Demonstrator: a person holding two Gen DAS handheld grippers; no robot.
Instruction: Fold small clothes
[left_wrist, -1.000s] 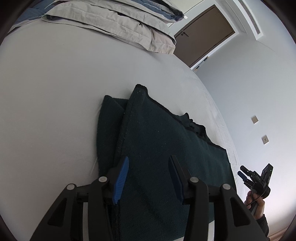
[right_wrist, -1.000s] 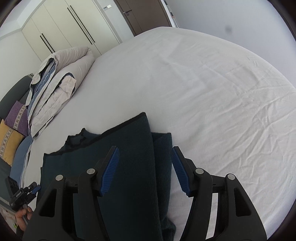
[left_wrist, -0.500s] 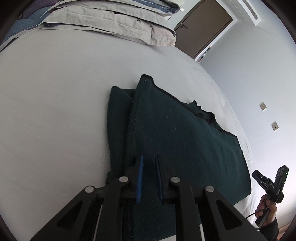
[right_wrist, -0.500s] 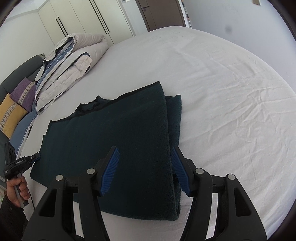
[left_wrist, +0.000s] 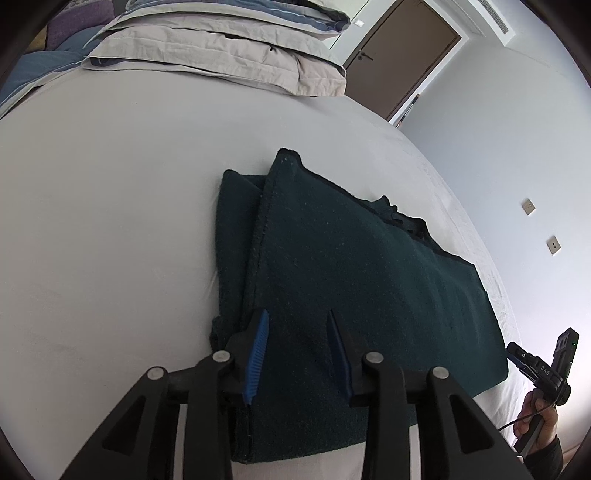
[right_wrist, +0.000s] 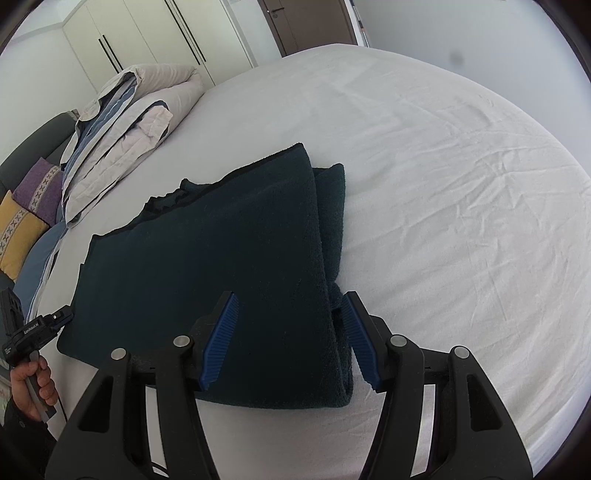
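A dark green fleece garment (left_wrist: 354, 280) lies folded in layers on the white bed sheet (left_wrist: 110, 206); it also shows in the right wrist view (right_wrist: 236, 266). My left gripper (left_wrist: 297, 332) is open and empty, hovering over the garment's near folded edge. My right gripper (right_wrist: 290, 325) is open and empty, its jaws wide above the garment's folded side. Each gripper shows small in the other's view, the right one (left_wrist: 543, 369) and the left one (right_wrist: 33, 328), held off the bed's edge.
A folded grey and blue duvet (left_wrist: 221, 48) lies at the head of the bed, also in the right wrist view (right_wrist: 122, 133). Purple and yellow cushions (right_wrist: 26, 206) sit at the left. A brown door (left_wrist: 399, 59) and white wardrobes (right_wrist: 147, 40) stand beyond the bed.
My left gripper shut half a second ago and has opened again, pulling back from the garment. My right gripper has drawn back and up, staying open. The garment rests flat.
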